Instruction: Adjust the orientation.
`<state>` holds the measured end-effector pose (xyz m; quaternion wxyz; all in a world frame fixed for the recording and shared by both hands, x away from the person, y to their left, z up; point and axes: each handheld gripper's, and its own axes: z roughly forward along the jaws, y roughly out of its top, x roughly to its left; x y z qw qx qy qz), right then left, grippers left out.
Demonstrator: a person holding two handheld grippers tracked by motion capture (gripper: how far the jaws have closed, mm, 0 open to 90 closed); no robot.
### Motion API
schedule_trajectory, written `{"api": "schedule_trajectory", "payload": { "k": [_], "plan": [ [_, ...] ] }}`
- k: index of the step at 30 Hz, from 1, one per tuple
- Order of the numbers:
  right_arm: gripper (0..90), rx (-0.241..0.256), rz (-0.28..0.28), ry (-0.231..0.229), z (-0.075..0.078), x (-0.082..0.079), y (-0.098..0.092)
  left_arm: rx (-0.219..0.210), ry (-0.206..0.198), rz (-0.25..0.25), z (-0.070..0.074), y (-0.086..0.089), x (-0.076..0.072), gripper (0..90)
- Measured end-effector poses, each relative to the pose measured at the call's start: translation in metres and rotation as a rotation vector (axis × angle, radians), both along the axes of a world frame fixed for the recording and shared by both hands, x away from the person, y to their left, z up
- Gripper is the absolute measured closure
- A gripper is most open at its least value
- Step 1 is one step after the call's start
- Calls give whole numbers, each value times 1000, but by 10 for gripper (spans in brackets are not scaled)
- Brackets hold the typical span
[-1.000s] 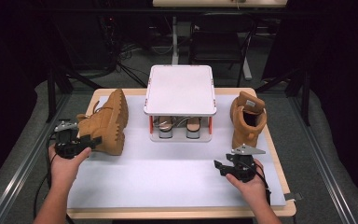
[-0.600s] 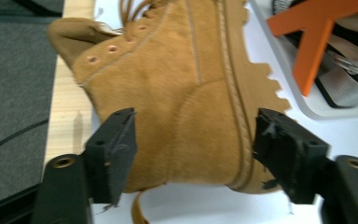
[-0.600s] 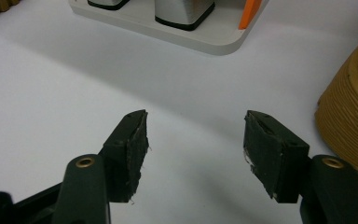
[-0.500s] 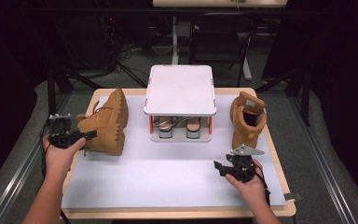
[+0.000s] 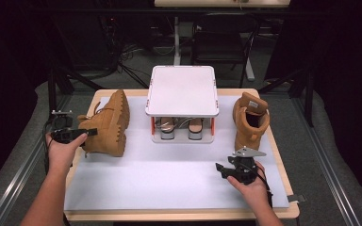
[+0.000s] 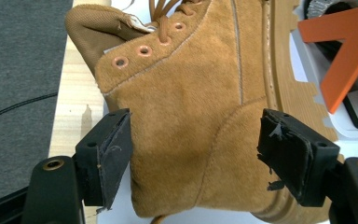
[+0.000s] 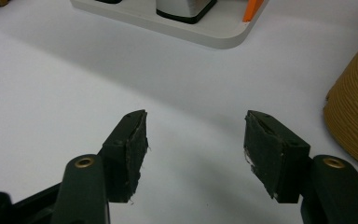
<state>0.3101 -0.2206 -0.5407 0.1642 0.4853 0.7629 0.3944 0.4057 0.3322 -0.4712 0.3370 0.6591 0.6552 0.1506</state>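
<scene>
A: In the high view, why does the left boot (image 5: 106, 123) lie on its side at about nine o'clock on the surface (image 5: 169, 174)?

B: Tipped over with its sole toward the rack (image 5: 181, 103), it offers its ankle end to the left gripper (image 5: 82, 133), which comes in from the surface's left edge. The jaws look spread around that end, so the boot is probably about to be gripped and stood up or carried.

A: And the other boot (image 5: 250, 118)?

B: It stands upright at about three o'clock, just beside the rack. The right gripper (image 5: 222, 168) rests low at about five o'clock, well apart from it, jaws open and empty, seemingly waiting.

A: What does the left gripper view add?

B: The suede side of the left boot (image 6: 191, 121) sits between the two wide jaws. One pad (image 6: 114, 154) is touching or nearly touching the suede; whether the other presses it cannot be told. The boot is framed rather than clearly pinched.

A: The right gripper view?

B: Jaws wide over bare white surface (image 7: 74, 74), the ribbed sole of the other boot (image 7: 354, 121) at three o'clock, the rack's base (image 7: 205, 32) at twelve.

A: The surface and room?

B: A wooden top under a white mat, grey carpet and dark curtains around, and a chair (image 5: 219, 44) and cables behind at twelve o'clock.
</scene>
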Motion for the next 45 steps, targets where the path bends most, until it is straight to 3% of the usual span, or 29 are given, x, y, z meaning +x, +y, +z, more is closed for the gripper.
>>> {"api": "schedule_trajectory", "payload": {
  "k": [3,10,14,18,26,37,45],
  "plan": [
    [391,-2,0,2,0,0,1,-10,5,10,0,2,4,265],
    [390,1,2,2,0,0,0,0,64,22,-7,8,15,268],
    [390,0,2,4,-1,0,0,-32,82,23,-8,10,19,269],
    [390,-2,6,7,-1,0,1,-28,98,20,-7,9,22,270],
    [390,1,7,7,-2,1,1,-2,143,26,1,5,25,309],
    [387,7,5,9,-2,1,1,17,169,29,19,1,26,487],
    [386,10,3,8,-2,1,0,28,194,-12,37,-8,30,571]
  ]
}}
